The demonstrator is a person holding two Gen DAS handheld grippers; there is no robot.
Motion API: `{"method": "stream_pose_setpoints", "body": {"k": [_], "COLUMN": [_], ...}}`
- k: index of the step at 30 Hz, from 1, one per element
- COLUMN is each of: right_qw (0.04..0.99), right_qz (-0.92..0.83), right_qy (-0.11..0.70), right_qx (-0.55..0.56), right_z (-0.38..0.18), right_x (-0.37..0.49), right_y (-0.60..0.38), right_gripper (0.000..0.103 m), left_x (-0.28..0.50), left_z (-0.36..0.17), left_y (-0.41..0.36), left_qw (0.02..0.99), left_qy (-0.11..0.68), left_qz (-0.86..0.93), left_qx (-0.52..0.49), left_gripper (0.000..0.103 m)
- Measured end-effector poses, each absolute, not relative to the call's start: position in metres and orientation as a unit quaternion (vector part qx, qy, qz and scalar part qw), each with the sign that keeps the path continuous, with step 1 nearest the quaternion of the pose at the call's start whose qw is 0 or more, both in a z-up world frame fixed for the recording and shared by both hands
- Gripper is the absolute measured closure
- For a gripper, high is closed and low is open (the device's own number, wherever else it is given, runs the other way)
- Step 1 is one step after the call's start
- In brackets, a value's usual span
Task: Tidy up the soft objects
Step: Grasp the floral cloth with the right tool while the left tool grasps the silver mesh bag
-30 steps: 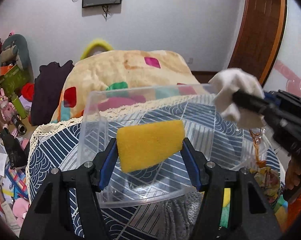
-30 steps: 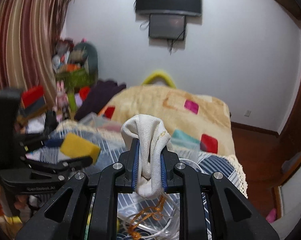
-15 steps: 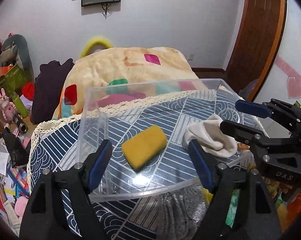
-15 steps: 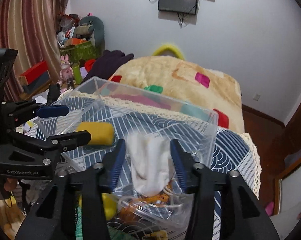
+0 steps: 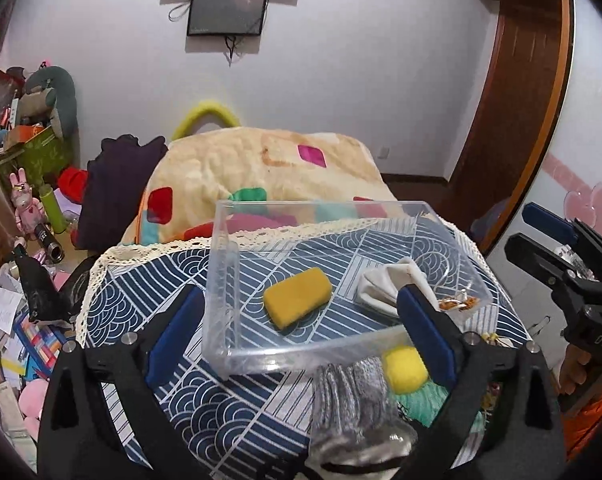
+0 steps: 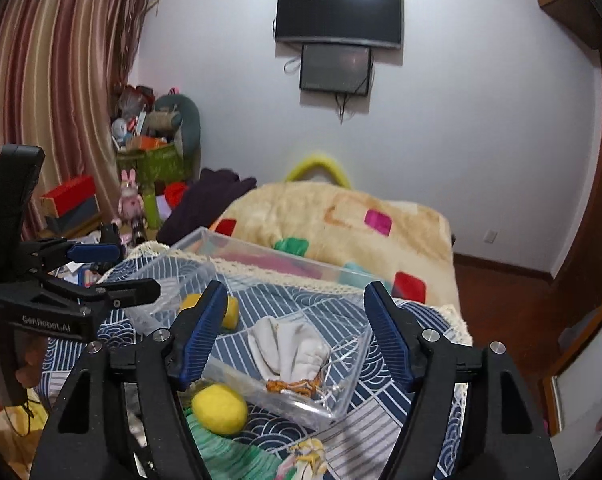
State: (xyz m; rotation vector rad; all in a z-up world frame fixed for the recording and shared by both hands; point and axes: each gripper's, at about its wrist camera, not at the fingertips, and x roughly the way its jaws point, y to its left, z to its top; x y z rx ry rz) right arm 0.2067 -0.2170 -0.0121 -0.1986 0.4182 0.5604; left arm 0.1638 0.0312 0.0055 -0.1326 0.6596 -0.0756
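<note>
A clear plastic box [image 5: 221, 280] [image 6: 357, 368] stands on a table with a blue patterned cloth [image 5: 141, 296]. A yellow sponge [image 5: 297, 297] [image 6: 231, 312] and a white cloth [image 5: 393, 284] [image 6: 289, 344] lie inside it. My left gripper [image 5: 301, 328] is open and empty, held above the box's near side. My right gripper [image 6: 297, 332] is open and empty above the white cloth. It also shows at the right edge of the left wrist view [image 5: 549, 236].
A yellow ball [image 5: 404, 369] [image 6: 219, 408], a grey knitted item [image 5: 349, 400] and a green cloth [image 6: 229, 456] lie on the table in front of the box. An orange cord [image 6: 293, 385] lies in the box corner. A bed with a beige blanket [image 5: 261, 168] stands behind.
Both grippers opened and drew back. The sponge and the white cloth dropped into the box and now lie on its floor.
</note>
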Motion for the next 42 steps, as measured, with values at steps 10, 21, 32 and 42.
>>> {"method": "stream_pose_setpoints", "body": {"k": [10,21,32,42], "right_qw": [0.939,0.936,0.926,0.914], "right_qz": [0.259,0.213,0.199,0.228], "right_qy": [0.211,0.271,0.321,0.334], "right_qx": [-0.086,-0.069,-0.023,-0.042], "right_z": [-0.036,-0.089,-0.118,-0.13], "right_x": [0.182,0.178,0.186,0.175], "right_y": [-0.236,-0.255,-0.282,-0.267], "right_gripper": [0.029,0.03,0.065,0.086], "left_x": [0.132,0.13,0.133,0.134], "left_z": [-0.008,-0.052,-0.071,-0.083], "left_y": [0.018,-0.011,-0.019,-0.027], "left_qw": [0.946,0.936,0.937,0.929], "left_qy": [0.316,0.345,0.346,0.361], "left_qz": [-0.049,-0.052,-0.025,-0.062], "left_qx": [-0.055,-0.048,-0.029,-0.041], "left_gripper": [0.003,0.003,0.018,0.058]}}
